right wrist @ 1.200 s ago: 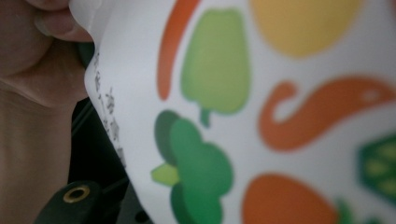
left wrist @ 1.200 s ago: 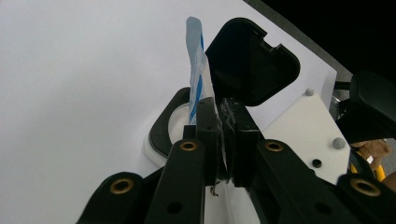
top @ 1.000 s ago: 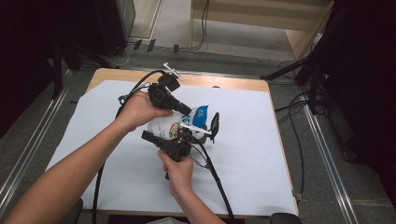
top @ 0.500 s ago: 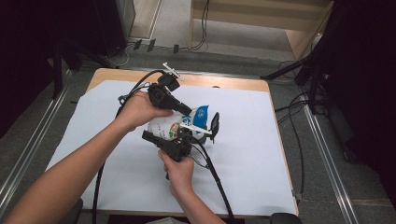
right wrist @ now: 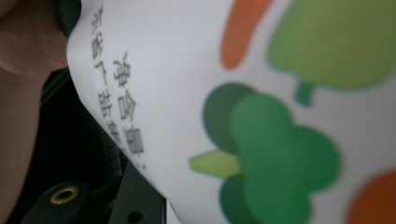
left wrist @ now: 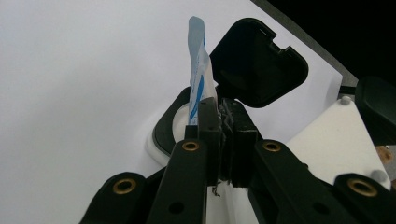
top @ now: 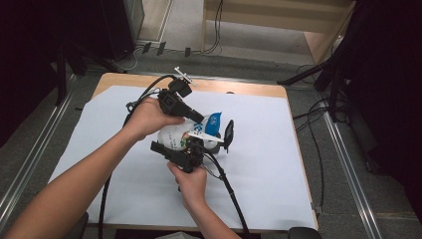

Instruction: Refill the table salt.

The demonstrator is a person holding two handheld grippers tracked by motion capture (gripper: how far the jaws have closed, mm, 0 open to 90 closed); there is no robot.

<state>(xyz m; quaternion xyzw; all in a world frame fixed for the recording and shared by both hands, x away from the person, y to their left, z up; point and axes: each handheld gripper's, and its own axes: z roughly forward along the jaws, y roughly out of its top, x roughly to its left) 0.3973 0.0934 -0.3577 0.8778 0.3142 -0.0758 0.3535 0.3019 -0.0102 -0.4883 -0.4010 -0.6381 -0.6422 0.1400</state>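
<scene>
A white container [top: 171, 134] printed with vegetables [right wrist: 280, 158] is tipped on its side over the white-covered table [top: 278, 174]. Its black flip lid [top: 229, 134] [left wrist: 259, 63] stands open. A blue-and-white flap [top: 211, 122] [left wrist: 198, 70] sticks up from the container's round mouth [left wrist: 163, 133]. My left gripper [top: 201, 121] [left wrist: 223, 116] comes in from the upper left and is shut on the base of that flap. From below, my right gripper [top: 191, 144] presses on the container's body, whose label is very near in the right gripper view; it looks shut on it.
Black cables [top: 226, 184] trail from both grippers across the table toward the person. A wooden table edge [top: 239, 88] shows at the back. Metal rails [top: 343, 149] and floor cables [top: 318, 119] run beside the table at the right.
</scene>
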